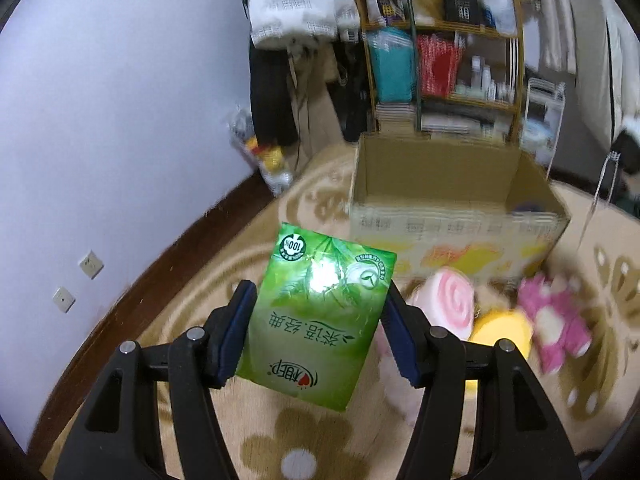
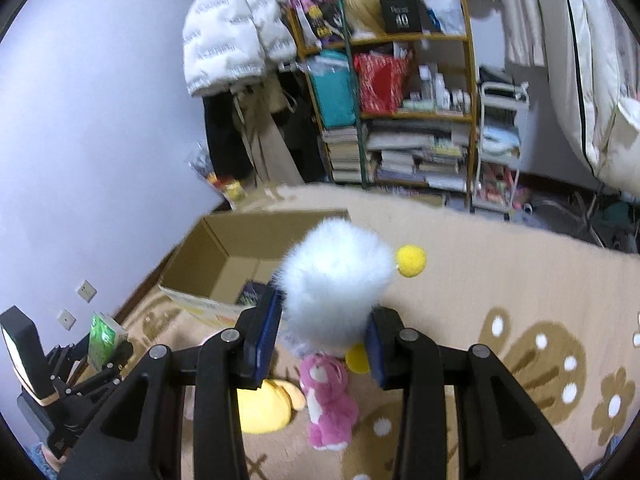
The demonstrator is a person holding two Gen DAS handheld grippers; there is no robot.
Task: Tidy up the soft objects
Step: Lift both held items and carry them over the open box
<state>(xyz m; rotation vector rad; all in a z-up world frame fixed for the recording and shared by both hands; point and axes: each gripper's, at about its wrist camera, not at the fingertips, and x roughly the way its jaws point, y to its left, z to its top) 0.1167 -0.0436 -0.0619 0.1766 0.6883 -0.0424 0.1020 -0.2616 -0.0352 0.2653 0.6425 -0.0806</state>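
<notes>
Left wrist: tissue pack (image 1: 320, 320) between tool (image 1: 318, 330) pads.

- A plain pale lavender wall (image 1: 112, 112) fills the left side, with 2 white sockets (image 1: 91, 264) low on it.
- A dark brown skirting board (image 1: 168, 256) runs along its foot.
- A beige carpet (image 2: 500, 272) with brown flower shapes and white dots covers the floor.
- A wooden shelf unit (image 2: 400, 112) stands at the back, crammed with books, bottles, a teal bag and a red bag.
- A white puffer jacket (image 2: 228, 32) hangs left of the shelves, above dark clothes.
- A small white trolley (image 2: 500, 140) stands just right of the shelves.
- Pale garments (image 2: 592, 80) hang at far right.
</notes>
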